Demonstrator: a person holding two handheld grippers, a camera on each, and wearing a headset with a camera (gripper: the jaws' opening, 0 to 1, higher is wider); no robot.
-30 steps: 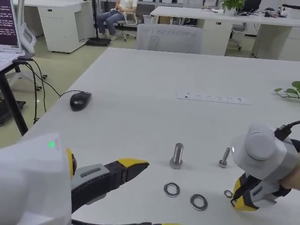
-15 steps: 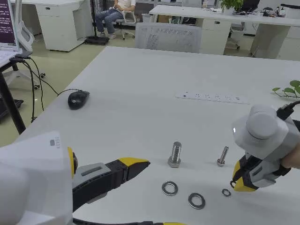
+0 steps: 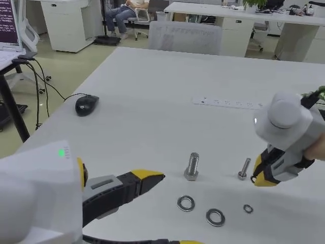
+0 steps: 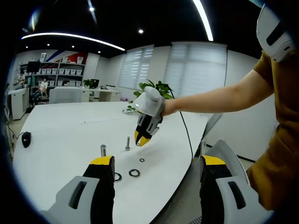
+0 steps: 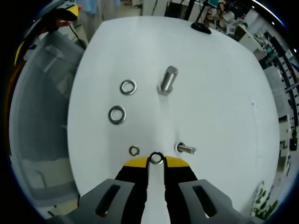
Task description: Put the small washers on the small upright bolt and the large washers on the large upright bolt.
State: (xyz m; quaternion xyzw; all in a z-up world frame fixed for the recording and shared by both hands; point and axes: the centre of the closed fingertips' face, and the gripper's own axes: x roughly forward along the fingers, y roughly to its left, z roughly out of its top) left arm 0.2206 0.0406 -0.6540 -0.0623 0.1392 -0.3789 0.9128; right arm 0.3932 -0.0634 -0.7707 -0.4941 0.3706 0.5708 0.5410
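Note:
My right gripper (image 5: 156,162) is shut on a small washer (image 5: 156,158). In the head view the right gripper (image 3: 256,177) hangs just right of the small upright bolt (image 3: 244,169), slightly above the table. The large upright bolt (image 3: 191,166) stands to its left. Two large washers (image 3: 186,203) (image 3: 216,217) and another small washer (image 3: 248,209) lie flat in front of the bolts. My left gripper (image 4: 156,163) is open wide with nothing between its jaws. Its yellow-tipped finger (image 3: 144,179) sits left of the large bolt.
The white table (image 3: 152,117) carries a black mouse (image 3: 87,104) at the far left and a white power strip (image 3: 227,103) behind the bolts. A grey chair (image 3: 185,36) stands at the far edge. A plant (image 4: 154,88) is beyond the right gripper.
My right gripper has risen from the table beside the loose small washer and moved back to the small bolt. The left gripper has stayed put.

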